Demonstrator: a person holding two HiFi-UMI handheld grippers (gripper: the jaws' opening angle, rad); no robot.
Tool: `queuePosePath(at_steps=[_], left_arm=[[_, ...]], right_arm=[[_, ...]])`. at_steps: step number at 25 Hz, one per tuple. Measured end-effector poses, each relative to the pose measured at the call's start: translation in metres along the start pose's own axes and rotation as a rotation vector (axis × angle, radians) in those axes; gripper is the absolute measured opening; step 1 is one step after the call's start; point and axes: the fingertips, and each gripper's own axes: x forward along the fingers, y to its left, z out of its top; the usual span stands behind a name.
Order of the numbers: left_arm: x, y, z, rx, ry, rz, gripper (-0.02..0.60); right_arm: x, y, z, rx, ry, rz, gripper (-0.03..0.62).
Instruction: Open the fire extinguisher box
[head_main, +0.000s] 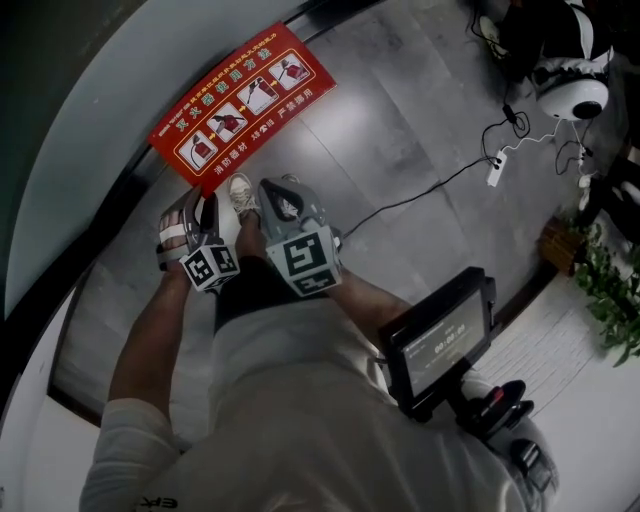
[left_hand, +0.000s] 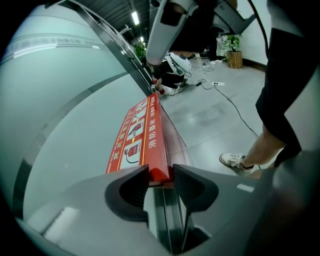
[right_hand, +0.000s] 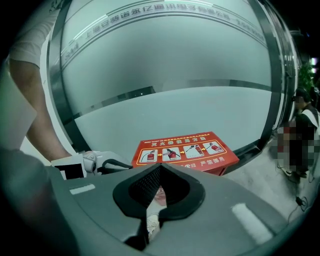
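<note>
The red fire extinguisher box (head_main: 245, 105) lies on the grey floor against a curved frosted glass wall, its lid printed with instruction pictures. My left gripper (left_hand: 160, 176) points down at the near corner of the lid (left_hand: 142, 137), and its jaws stand on either side of that corner with the pads against it. In the head view the left gripper (head_main: 195, 228) sits just below the box. My right gripper (right_hand: 159, 167) hangs short of the box (right_hand: 182, 152), its fingertips together with nothing between them. From the head camera, the right gripper (head_main: 288, 208) is beside the left one.
The person's white shoe (head_main: 240, 190) stands between the grippers, close to the box. A power strip with a cable (head_main: 495, 170) lies on the floor to the right, a white rounded object (head_main: 572, 95) beyond it, a plant (head_main: 612, 290) further right. Another person (right_hand: 300, 130) stands at the far right.
</note>
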Motion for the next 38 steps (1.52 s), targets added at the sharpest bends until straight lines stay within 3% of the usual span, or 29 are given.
queuePosePath(at_steps=[16,25,28,33,38], left_arm=[[-0.011,0.007,0.007,-0.056,-0.066,0.020,0.085],[0.038,0.115,0.003,-0.090,-0.135,0.025,0.077],[0.060,0.139,0.006,-0.118,-0.156,0.011,0.077],[0.048,0.157,-0.015,-0.188,-0.186,0.013,0.077],[0.065,0.193,-0.005,-0.242,-0.177,0.010,0.080]], right_arm=[[0.019,-0.024,0.014,-0.097,-0.053,-0.034,0.012],[0.069,-0.042,0.110,-0.140,-0.118,-0.091,0.012],[0.083,-0.060,0.126,-0.137,-0.117,-0.126,0.012],[0.082,-0.046,0.131,-0.136,-0.131,-0.166,0.012],[0.094,-0.076,0.158,-0.137,-0.139,-0.189,0.012]])
